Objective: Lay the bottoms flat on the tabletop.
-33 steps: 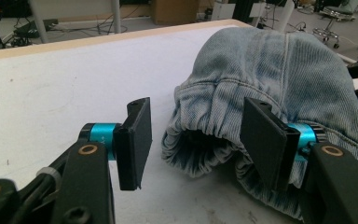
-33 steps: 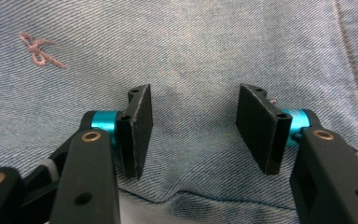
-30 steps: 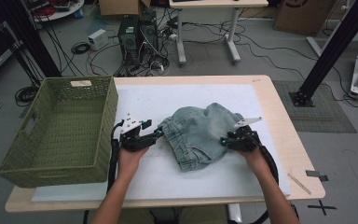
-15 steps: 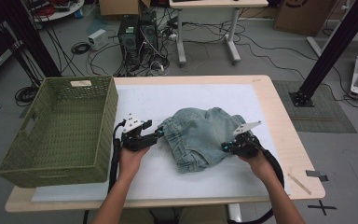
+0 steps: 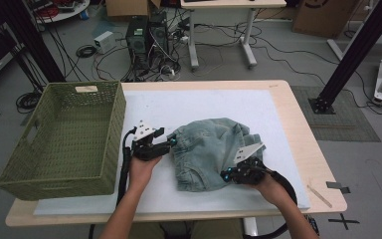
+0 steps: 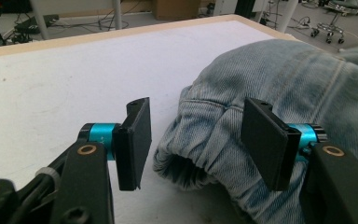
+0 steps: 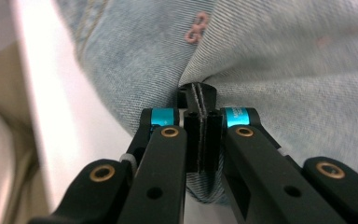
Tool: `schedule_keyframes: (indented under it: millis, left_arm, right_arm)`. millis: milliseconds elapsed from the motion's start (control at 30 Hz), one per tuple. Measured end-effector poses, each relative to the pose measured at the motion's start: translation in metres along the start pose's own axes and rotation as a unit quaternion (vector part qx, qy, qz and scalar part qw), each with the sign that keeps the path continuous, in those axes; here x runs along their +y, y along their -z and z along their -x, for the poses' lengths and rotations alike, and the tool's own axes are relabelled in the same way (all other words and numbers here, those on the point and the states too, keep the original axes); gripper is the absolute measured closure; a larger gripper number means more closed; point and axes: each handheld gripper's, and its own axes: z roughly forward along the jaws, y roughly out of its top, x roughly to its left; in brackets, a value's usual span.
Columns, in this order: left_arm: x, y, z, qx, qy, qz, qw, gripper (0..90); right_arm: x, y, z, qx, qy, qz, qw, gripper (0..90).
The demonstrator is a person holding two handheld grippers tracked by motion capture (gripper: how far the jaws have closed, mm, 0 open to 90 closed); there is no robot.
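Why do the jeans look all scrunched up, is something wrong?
The denim jeans lie crumpled in a heap on the white mat, not flat or folded. Nothing looks torn or spilled. The green basket sits straight beside them.

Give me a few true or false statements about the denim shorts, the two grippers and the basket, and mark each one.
1. The right gripper is shut on a fold of the denim shorts. True.
2. The left gripper is clamped tight on the shorts. False: its jaws stand open around the hem.
3. The shorts lie in the green basket. False: they lie on the white mat.
4. The basket stands at the table's left side. True.
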Motion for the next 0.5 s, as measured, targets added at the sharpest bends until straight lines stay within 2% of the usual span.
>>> schedule_keyframes:
  millis: [67, 133, 267, 367, 467, 500]
  left_arm:
    - [0.000, -0.002, 0.001, -0.005, -0.001, -0.003, 1.0000, 42.4]
    - [-0.001, -0.004, 0.004, -0.002, -0.009, -0.010, 0.9999, 41.5]
    - [-0.002, -0.007, 0.005, -0.004, -0.012, -0.017, 0.9998, 41.3]
    - [-0.003, -0.007, 0.004, -0.004, -0.009, -0.019, 0.9998, 40.6]
    - [-0.002, -0.006, 0.004, -0.003, -0.011, -0.020, 0.9997, 40.4]
    - [-0.003, -0.006, 0.004, -0.002, -0.012, -0.018, 0.9998, 40.3]
  right_arm:
    - [0.004, -0.005, -0.007, 0.021, 0.021, -0.002, 0.9996, 90.0]
    - [0.007, -0.008, -0.013, 0.031, 0.032, -0.007, 0.9990, 90.0]
    - [0.012, -0.006, -0.016, 0.050, 0.043, 0.001, 0.9978, 88.6]
    - [0.016, 0.006, -0.012, 0.063, 0.036, 0.034, 0.9968, 75.0]
    - [0.020, 0.023, -0.001, 0.052, 0.015, 0.086, 0.9948, 65.5]
    - [0.022, 0.029, 0.004, 0.042, 0.006, 0.103, 0.9938, 61.3]
